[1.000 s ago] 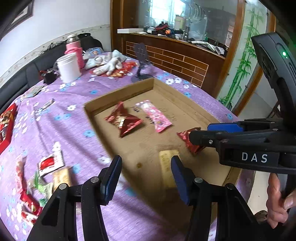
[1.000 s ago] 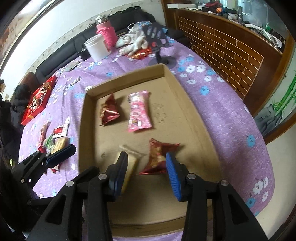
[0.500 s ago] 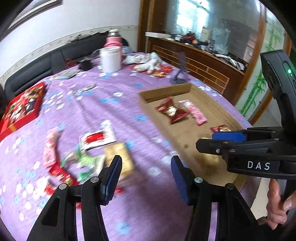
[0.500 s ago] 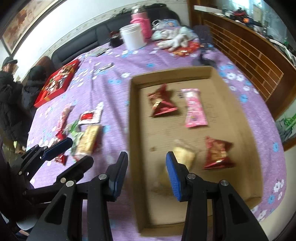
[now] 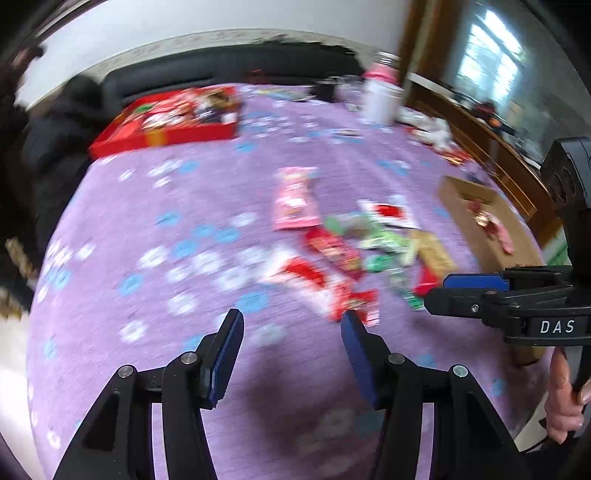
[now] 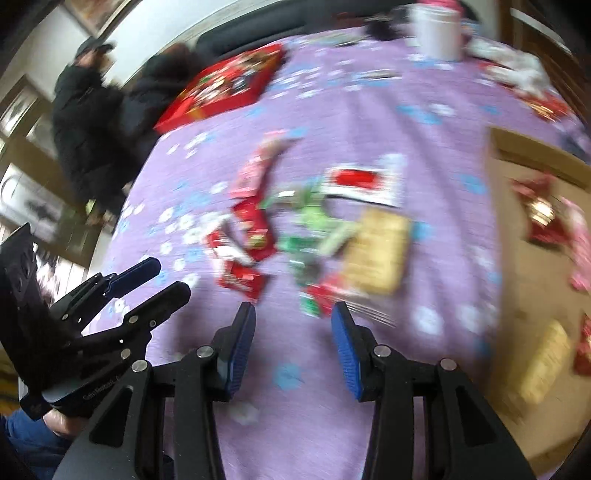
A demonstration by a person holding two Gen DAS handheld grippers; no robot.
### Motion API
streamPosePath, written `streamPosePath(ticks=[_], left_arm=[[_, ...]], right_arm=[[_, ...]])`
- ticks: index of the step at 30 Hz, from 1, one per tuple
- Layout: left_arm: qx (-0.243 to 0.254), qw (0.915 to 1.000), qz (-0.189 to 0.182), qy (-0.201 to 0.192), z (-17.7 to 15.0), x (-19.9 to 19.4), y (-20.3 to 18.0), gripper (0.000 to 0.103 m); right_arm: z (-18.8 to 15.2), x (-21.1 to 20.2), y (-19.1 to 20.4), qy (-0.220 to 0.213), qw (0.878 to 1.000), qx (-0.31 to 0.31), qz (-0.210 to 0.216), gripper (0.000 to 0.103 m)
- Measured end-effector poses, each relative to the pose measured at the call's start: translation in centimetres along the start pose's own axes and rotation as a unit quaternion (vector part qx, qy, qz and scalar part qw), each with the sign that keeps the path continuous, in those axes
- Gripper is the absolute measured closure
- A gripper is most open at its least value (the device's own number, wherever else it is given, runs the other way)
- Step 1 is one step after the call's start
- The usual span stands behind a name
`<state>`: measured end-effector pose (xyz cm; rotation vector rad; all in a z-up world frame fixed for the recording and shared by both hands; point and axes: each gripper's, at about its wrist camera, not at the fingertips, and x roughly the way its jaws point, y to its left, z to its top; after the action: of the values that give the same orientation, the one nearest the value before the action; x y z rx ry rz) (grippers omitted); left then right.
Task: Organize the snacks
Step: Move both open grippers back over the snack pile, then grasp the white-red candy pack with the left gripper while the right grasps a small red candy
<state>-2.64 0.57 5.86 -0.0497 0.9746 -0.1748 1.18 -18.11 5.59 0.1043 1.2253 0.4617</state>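
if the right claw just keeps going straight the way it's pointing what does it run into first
Probably the red and green wrappers at the near edge of the snack pile, just ahead of the open, empty right claw. Motion blur makes depth uncertain; it might meet the purple tablecloth first.

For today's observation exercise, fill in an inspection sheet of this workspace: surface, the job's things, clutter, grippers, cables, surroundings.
Surface: round table under a purple flowered cloth.
Job's things: loose snack pile on the cloth, with a tan packet and a pink packet; cardboard tray to the right, holding a few snacks.
Clutter: red gift box, white cup, crumpled white item at the far edge; blurred.
Grippers: left gripper open, empty; right gripper open, empty; both above the cloth near the pile.
Cables: nothing seen.
Surroundings: dark sofa, wooden counter on the right, person in dark clothes to the left.
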Motion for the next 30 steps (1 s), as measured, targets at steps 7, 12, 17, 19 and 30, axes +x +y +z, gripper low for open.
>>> streamPosePath(ticks=[7,12,17,19,30], left_arm=[[-0.032,0.9991,0.028,0.003,-1.9,-1.1,4.1,0.045],[-0.038,0.9988,0.032,0.006,-2.7,-1.4,5.3,0.045],[-0.038,0.9989,0.027,0.009,-2.8,-1.2,5.5,0.045],[-0.035,0.9992,0.019,0.009,-2.4,-1.0,5.1,0.045],[0.009,0.9953,-0.071,0.065,2.6,3.2,1.1,0.029]], right_arm=[[2.0,5.0,4.6,0.044,0.990,-0.136,-0.003,0.060],[1.9,6.9,5.9,0.052,0.978,-0.202,-0.033,0.059],[1.6,7.1,6.2,0.066,0.976,-0.206,-0.036,0.086],[1.2,6.7,5.9,0.070,0.979,-0.190,-0.036,0.088],[-2.1,1.2,3.8,0.015,0.998,-0.069,0.001,0.088]])
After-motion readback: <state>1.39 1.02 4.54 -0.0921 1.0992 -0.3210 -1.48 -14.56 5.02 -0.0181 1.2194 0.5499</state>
